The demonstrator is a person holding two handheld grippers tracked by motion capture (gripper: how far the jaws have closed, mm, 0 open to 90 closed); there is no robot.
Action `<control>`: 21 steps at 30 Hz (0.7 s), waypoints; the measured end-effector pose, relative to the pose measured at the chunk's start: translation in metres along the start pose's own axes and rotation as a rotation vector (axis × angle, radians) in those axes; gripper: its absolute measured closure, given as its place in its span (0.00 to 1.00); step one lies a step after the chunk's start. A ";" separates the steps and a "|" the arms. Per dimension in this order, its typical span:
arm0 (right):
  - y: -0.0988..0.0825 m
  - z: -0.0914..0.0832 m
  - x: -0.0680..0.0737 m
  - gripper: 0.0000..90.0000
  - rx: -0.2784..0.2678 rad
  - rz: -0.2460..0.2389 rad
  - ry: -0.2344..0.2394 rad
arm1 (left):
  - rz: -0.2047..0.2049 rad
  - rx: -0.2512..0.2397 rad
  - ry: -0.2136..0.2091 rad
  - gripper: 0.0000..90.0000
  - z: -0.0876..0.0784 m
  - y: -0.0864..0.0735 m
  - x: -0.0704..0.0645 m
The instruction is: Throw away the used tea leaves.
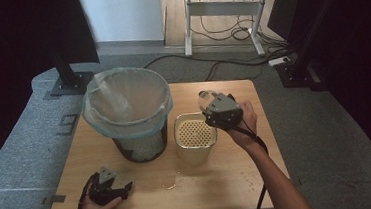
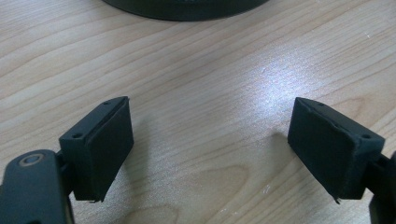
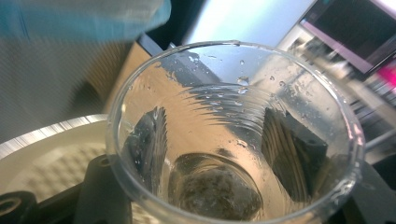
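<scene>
My left gripper (image 1: 110,186) lay at the near left edge of the counter (image 1: 229,181), its jaws apart with only bare wood between them and the dark foot of the bin (image 2: 184,9) just ahead. That hand held nothing and was well apart from the work.

The bin (image 1: 128,111), lined with a pale bag, stood at the left of centre. Just to its right stood the strainer pot (image 1: 195,136), its perforated insert facing up.

My right gripper (image 1: 212,104) was raised above the far right edge of that pot, jaws clamped on the cup (image 3: 233,135), one pad on each side of its clear wall. The cup was tipped leftward, long axis near level, mouth pointing toward the bin's rim. Droplets clung inside it, and a dark lump, possibly a tea bag, sat at the bottom. I judged the bin mouth to lie left of the cup and slightly beyond, so the right hand was the nearer one, wrist rolled for emptying.
</scene>
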State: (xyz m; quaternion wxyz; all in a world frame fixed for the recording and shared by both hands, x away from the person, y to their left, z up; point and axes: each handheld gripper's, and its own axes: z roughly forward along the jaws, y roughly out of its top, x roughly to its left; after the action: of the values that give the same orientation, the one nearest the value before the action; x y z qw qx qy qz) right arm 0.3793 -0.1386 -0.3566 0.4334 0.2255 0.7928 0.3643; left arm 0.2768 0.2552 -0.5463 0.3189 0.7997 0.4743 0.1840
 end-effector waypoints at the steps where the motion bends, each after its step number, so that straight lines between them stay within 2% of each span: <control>1: 0.002 0.001 0.003 0.45 0.018 -0.055 -0.011 | 0.000 0.000 0.000 0.15 0.000 0.000 0.000; 4: 0.005 0.004 0.008 0.45 0.055 -0.170 -0.023 | 0.000 0.000 0.000 0.15 0.000 0.000 0.000; 5: 0.007 0.007 0.013 0.45 0.080 -0.261 -0.031 | 0.000 0.000 0.000 0.15 0.000 0.000 0.000; 6: 0.007 0.007 0.013 0.45 0.080 -0.261 -0.031 | 0.000 0.000 0.000 0.15 0.000 0.000 0.000; 7: 0.008 0.010 0.019 0.45 0.100 -0.335 -0.041 | 0.000 0.000 0.000 0.15 0.000 0.000 0.000; 8: 0.008 0.010 0.019 0.45 0.100 -0.335 -0.041 | 0.000 0.000 0.000 0.15 0.000 0.000 0.000; 9: 0.008 0.012 0.022 0.45 0.111 -0.370 -0.036 | 0.000 0.000 0.000 0.15 0.000 0.000 0.000; 10: 0.008 0.012 0.022 0.45 0.111 -0.370 -0.036 | 0.000 0.000 0.000 0.15 0.000 0.000 0.000; 11: 0.007 0.015 0.026 0.45 0.125 -0.430 -0.045 | 0.000 0.000 0.000 0.15 0.000 0.000 0.000; 12: 0.007 0.015 0.026 0.45 0.125 -0.430 -0.045 | 0.001 0.000 0.000 0.15 0.000 0.000 0.000; 13: 0.007 0.016 0.027 0.45 0.131 -0.452 -0.051 | 0.000 0.001 0.000 0.15 0.000 0.000 0.000; 14: 0.006 0.017 0.030 0.45 0.141 -0.488 -0.056 | 0.000 0.001 0.000 0.15 0.000 0.000 0.000; 16: 0.005 0.019 0.033 0.46 0.153 -0.525 -0.062 | 0.000 0.001 0.000 0.15 0.000 0.000 0.000; 17: 0.003 0.022 0.036 0.45 0.160 -0.582 -0.071 | 0.000 0.000 0.000 0.15 0.000 0.000 0.000; 18: 0.003 0.022 0.036 0.45 0.160 -0.582 -0.071 | 0.000 0.000 0.000 0.15 0.000 0.000 0.000; 19: 0.002 0.024 0.039 0.45 0.176 -0.638 -0.080 | 0.000 0.000 0.000 0.15 0.000 0.000 0.000; 20: 0.002 0.024 0.039 0.45 0.176 -0.638 -0.080 | 0.000 0.000 0.000 0.15 0.000 0.000 0.000; 21: 0.001 0.025 0.041 0.45 0.184 -0.662 -0.090 | 0.000 0.000 0.000 0.15 0.000 0.000 0.000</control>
State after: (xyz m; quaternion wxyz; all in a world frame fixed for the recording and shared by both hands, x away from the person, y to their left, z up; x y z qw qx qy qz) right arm 0.3787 -0.1007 -0.3865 0.5403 0.0101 0.8327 0.1209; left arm 0.2768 0.2552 -0.5463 0.3187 0.7997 0.4744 0.1840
